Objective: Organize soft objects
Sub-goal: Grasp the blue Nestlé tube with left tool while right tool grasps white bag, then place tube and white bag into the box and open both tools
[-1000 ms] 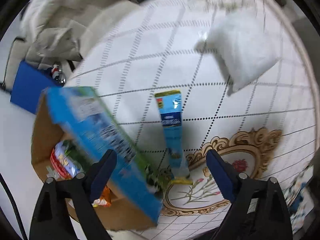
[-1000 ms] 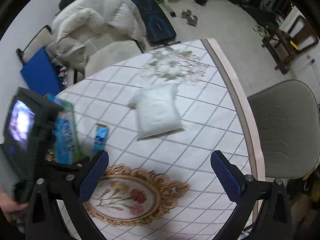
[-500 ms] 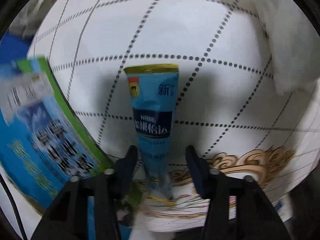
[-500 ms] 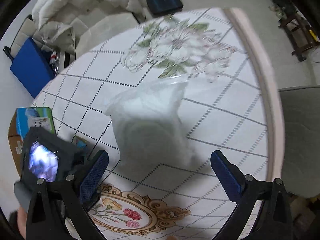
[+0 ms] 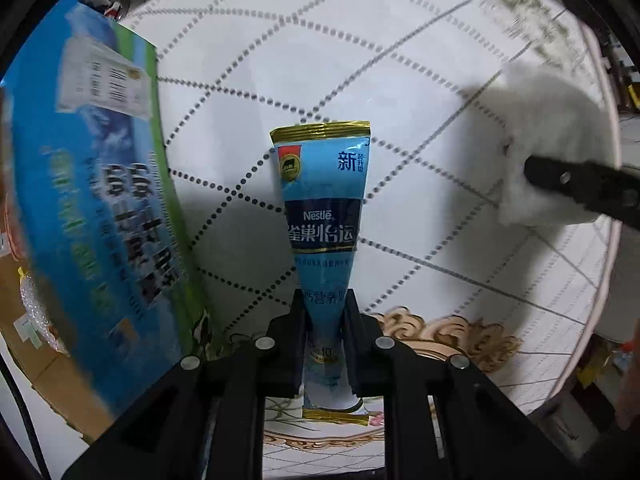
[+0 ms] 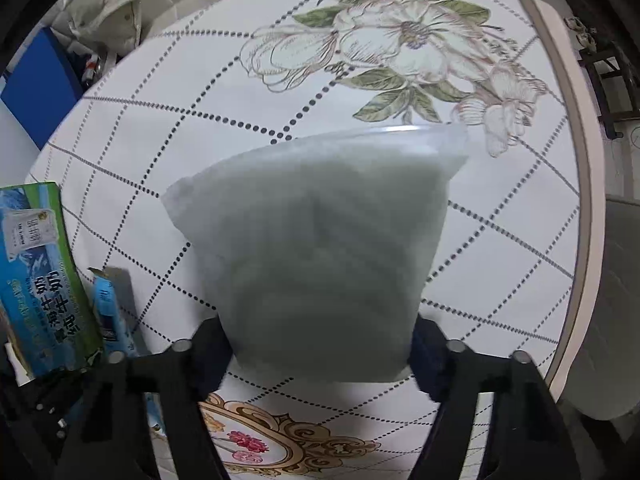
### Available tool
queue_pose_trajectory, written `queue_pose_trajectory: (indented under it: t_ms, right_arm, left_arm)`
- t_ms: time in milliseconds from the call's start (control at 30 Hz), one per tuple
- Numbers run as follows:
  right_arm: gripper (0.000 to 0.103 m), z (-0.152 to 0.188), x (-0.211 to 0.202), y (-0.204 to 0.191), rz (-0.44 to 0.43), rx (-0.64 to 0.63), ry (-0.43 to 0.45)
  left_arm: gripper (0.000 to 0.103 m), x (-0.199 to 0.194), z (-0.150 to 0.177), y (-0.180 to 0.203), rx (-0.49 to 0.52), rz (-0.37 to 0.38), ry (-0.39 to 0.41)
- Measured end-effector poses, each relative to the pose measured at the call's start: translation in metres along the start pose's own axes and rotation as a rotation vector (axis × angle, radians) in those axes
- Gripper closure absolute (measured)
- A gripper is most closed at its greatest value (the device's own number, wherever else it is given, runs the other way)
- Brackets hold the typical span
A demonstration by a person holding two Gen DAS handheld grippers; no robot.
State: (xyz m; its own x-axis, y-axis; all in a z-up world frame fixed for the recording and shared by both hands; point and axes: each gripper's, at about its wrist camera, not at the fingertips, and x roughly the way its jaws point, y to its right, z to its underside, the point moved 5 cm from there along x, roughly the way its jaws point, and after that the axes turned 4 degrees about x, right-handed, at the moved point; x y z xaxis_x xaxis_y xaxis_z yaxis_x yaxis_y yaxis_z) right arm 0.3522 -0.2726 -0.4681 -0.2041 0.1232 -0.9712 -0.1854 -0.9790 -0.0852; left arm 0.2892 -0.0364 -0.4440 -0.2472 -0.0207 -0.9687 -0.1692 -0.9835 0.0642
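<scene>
A blue Nestle sachet (image 5: 322, 216) with gold ends lies on the white checked tablecloth (image 5: 280, 60). My left gripper (image 5: 323, 312) is shut on its near part, fingers pressing both sides. The sachet also shows in the right wrist view (image 6: 110, 312). A clear bag of white stuffing (image 6: 320, 256) lies mid-table. My right gripper (image 6: 320, 344) has closed in on its near end, fingers touching both sides. The bag shows at the right in the left wrist view (image 5: 556, 140).
A cardboard box (image 5: 36, 320) with a blue-green milk-carton flap (image 5: 92, 184) stands at the table's left edge; it also shows in the right wrist view (image 6: 40, 280). The round table's rim (image 6: 584, 208) runs along the right. A grey chair (image 6: 624, 300) stands beyond it.
Both grippers moved down to the table. The left one closed on the sachet. The right one moved in on the white bag and narrowed around it.
</scene>
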Motion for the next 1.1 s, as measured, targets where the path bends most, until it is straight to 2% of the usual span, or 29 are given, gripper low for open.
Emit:
queue_pose_trajectory:
  t_ms: [133, 300, 333, 467, 500, 600, 700, 800, 933, 1100]
  right_arm:
    - [0.034, 0.018, -0.017, 0.003, -0.04, 0.002, 0.023]
    - [0.034, 0.056, -0.062, -0.014, -0.109, -0.054, 0.1]
    - [0.034, 0.064, -0.072, -0.02, -0.131, -0.061, 0.112]
    - [0.034, 0.099, -0.119, -0.052, -0.195, -0.122, 0.178]
    - [0.034, 0.099, -0.131, -0.059, -0.208, -0.139, 0.188]
    - [0.034, 0.122, -0.157, -0.103, -0.256, -0.192, 0.216]
    - [0.034, 0.145, -0.166, -0.152, -0.296, -0.251, 0.217]
    - [0.034, 0.161, -0.156, -0.205, -0.295, -0.302, 0.196]
    - [0.034, 0.168, -0.133, -0.252, -0.247, -0.319, 0.153]
    - [0.034, 0.164, -0.105, -0.279, -0.181, -0.298, 0.118]
  left_arm:
    - [0.089, -0.025, 0.015, 0.001, 0.005, 0.029, 0.062]
    - [0.089, -0.063, 0.034, 0.001, 0.003, 0.08, 0.13]
    - [0.089, -0.074, 0.026, 0.009, -0.001, 0.089, 0.145]
    - [0.089, -0.119, 0.041, -0.024, -0.025, 0.133, 0.214]
    - [0.089, -0.126, 0.045, -0.035, -0.037, 0.142, 0.227]
    - [0.089, -0.149, 0.054, -0.079, -0.081, 0.156, 0.253]
    - [0.089, -0.155, 0.06, -0.124, -0.139, 0.148, 0.251]
    - [0.09, -0.143, 0.061, -0.166, -0.188, 0.148, 0.218]
    - [0.089, -0.12, 0.053, -0.19, -0.205, 0.168, 0.157]
    - [0.089, -0.092, 0.047, -0.207, -0.207, 0.186, 0.091]
